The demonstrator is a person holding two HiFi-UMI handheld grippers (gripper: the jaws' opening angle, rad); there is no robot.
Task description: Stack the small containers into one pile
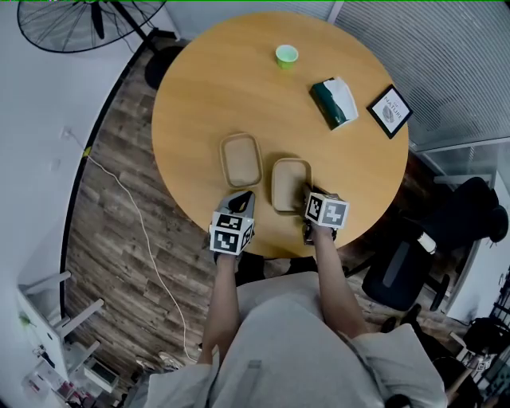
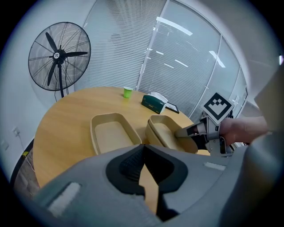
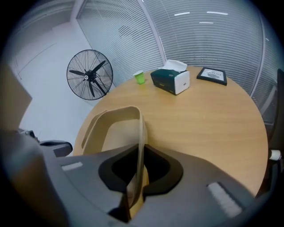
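Right tongs (image 3: 140, 155) clamp right tray (image 3: 116, 126) wall; left tongs (image 2: 143, 150) closed, empty. Lift level, nest squarely in left tray (image 1: 241, 159).

Round wooden counter (image 1: 199, 96) and the odds and ends around it

On the counter, a small green cup (image 1: 287, 55) sits at 12 o'clock and a dark green tissue box (image 1: 335, 102) at 2 o'clock, with a black-framed card (image 1: 390, 111) just beside the box, nearer the rim. Off the counter, a black fan (image 1: 80, 24) stands at 10 o'clock, a white cable (image 1: 135, 215) crosses the wood floor (image 1: 111, 263) at 8 o'clock, and a black office chair (image 1: 406, 271) stands at 4 o'clock.
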